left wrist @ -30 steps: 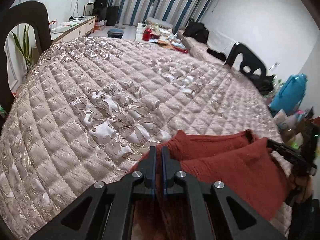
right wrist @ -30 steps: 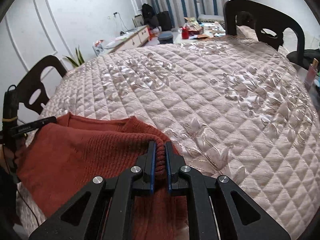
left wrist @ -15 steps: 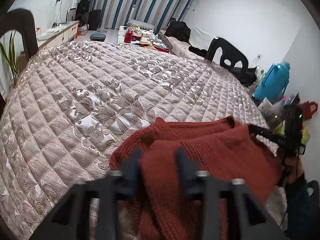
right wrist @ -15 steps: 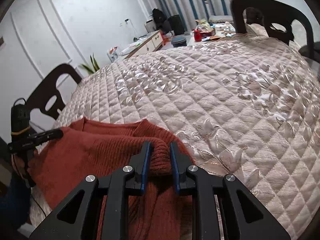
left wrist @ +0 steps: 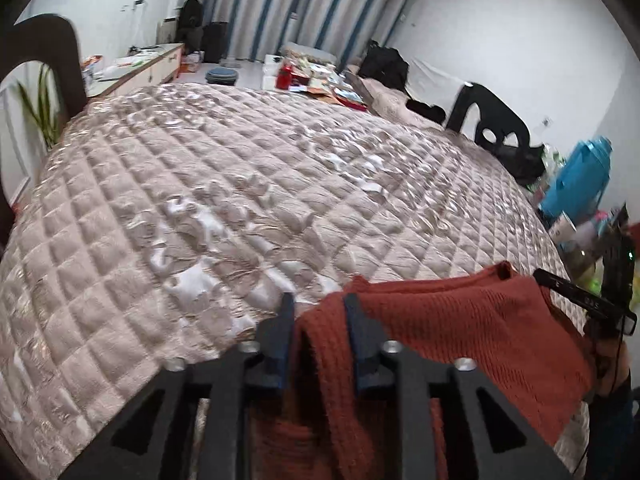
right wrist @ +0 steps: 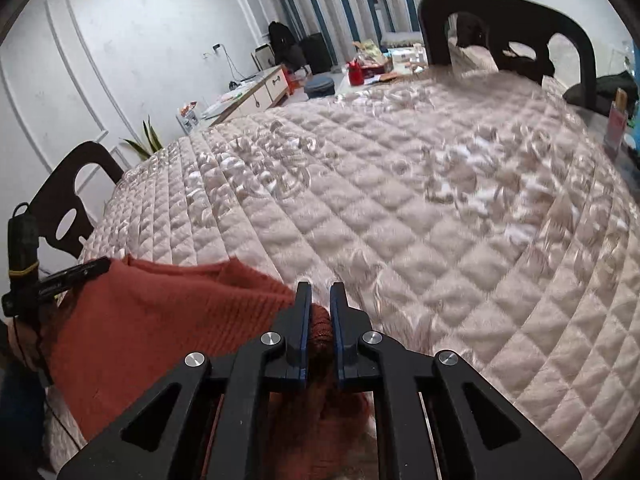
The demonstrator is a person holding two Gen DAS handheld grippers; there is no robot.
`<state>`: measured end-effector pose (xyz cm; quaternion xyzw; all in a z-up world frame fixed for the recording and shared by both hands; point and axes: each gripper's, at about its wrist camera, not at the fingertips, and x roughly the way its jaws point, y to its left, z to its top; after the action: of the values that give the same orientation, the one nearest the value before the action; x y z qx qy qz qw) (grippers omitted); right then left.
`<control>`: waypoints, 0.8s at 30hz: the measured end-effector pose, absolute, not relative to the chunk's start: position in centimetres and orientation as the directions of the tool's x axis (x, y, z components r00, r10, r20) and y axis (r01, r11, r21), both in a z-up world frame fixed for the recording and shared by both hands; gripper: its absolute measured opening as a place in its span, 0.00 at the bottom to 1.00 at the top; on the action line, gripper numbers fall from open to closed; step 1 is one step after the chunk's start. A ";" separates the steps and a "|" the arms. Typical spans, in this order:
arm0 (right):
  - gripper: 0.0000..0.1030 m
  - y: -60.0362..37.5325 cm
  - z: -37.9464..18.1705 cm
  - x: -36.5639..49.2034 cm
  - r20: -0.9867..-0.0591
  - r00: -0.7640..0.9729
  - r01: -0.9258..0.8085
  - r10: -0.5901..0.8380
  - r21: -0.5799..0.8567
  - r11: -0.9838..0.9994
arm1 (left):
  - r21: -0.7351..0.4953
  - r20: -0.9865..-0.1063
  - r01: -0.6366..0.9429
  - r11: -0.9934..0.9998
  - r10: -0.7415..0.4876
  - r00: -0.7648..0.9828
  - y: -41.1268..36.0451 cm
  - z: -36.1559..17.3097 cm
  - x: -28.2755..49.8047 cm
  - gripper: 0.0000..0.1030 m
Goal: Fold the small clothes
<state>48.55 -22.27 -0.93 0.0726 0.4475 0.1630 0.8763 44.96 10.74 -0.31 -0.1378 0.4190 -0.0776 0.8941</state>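
Home living room: quilted table cover (left wrist: 224, 184), dining chairs (right wrist: 516, 36), striped curtains (left wrist: 320, 12), cluttered sideboard (right wrist: 256, 94).

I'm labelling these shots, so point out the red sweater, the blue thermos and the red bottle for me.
red sweater (left wrist: 460, 332): left wrist view, on its knit upper layer.
blue thermos (left wrist: 580, 180): left wrist view, on its body.
red bottle (right wrist: 354, 74): right wrist view, on its body, far behind the quilted table.

My sweater (left wrist: 460, 344) runs off the bottom edge, partly hidden behind my left gripper (left wrist: 318, 312). My right gripper (right wrist: 320, 300) covers its bunched fold. The quilt (right wrist: 400, 208) blurs.
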 end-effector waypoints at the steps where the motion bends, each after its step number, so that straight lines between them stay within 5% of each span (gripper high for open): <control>1: 0.14 -22.7 -0.7 48.3 -0.751 0.553 -0.211 0.360 0.292 0.933 | -0.323 -0.722 0.016 0.946 -0.257 0.643 11.0 -0.1 44.6 0.35; 3: 0.22 -23.2 0.2 47.7 -0.740 0.580 -0.192 0.342 0.283 0.940 | -0.313 -0.713 0.000 0.950 -0.235 0.661 11.5 0.9 43.7 0.35; 8: 0.22 -21.9 4.0 44.2 -0.687 0.649 -0.247 0.328 0.217 0.944 | -0.274 -0.647 0.000 0.962 -0.184 0.740 11.2 4.5 40.2 0.35; 13: 0.22 -18.8 2.1 42.4 -0.732 0.572 -0.331 0.371 0.207 0.921 | -0.284 -0.649 0.116 0.952 -0.280 0.708 7.3 3.7 38.5 0.35; 15: 0.17 -20.4 -0.4 43.8 -0.775 0.546 -0.236 0.318 0.221 0.946 | -0.267 -0.695 0.091 0.959 -0.258 0.671 7.0 1.6 39.3 0.35; 16: 0.02 -22.0 -1.1 44.2 -0.771 0.546 -0.188 0.328 0.269 0.945 | -0.276 -0.709 0.067 0.959 -0.251 0.659 7.4 0.8 39.6 0.34; 17: 0.00 -23.4 -1.2 44.4 -0.756 0.553 -0.151 0.350 0.322 0.935 | -0.297 -0.702 0.053 0.953 -0.256 0.665 8.1 0.3 39.6 0.30; 24: 0.02 -23.2 2.2 42.5 -0.712 0.626 -0.186 0.317 0.259 0.948 | -0.301 -0.648 0.015 0.954 -0.216 0.730 9.2 2.9 38.7 0.29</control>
<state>42.51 -23.15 2.20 0.0805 0.4090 0.1400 0.8981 38.72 9.17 2.87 -0.1389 0.3618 -0.0628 0.9197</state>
